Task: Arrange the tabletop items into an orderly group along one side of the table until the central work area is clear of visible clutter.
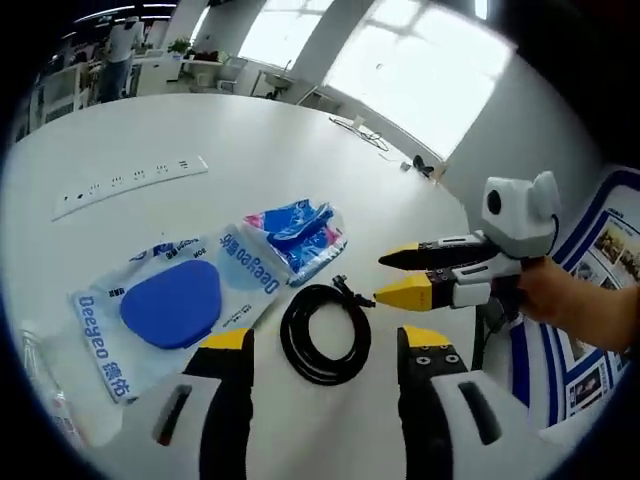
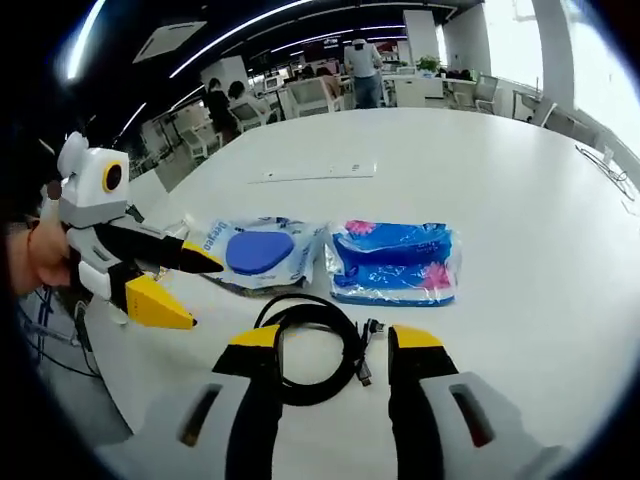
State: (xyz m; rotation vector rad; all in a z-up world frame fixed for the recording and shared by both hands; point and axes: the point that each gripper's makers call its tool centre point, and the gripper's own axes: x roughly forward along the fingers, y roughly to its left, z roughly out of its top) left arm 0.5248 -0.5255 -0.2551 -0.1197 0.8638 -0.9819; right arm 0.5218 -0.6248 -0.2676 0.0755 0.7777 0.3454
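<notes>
In the left gripper view, the left tongs (image 1: 323,345) stand released over a coiled black cable (image 1: 326,333) lying on the white worktop (image 1: 200,130). Just beside the cable lies a clear packet with a blue pad (image 1: 170,305), and next to that a blue and pink packet (image 1: 297,236). The right tongs (image 1: 405,275) hover parted, near the cable's plug end.

In the right gripper view, the right tongs (image 2: 330,345) are released above the cable (image 2: 310,350); both packets (image 2: 258,252) (image 2: 392,262) lie beyond it, side by side.
</notes>
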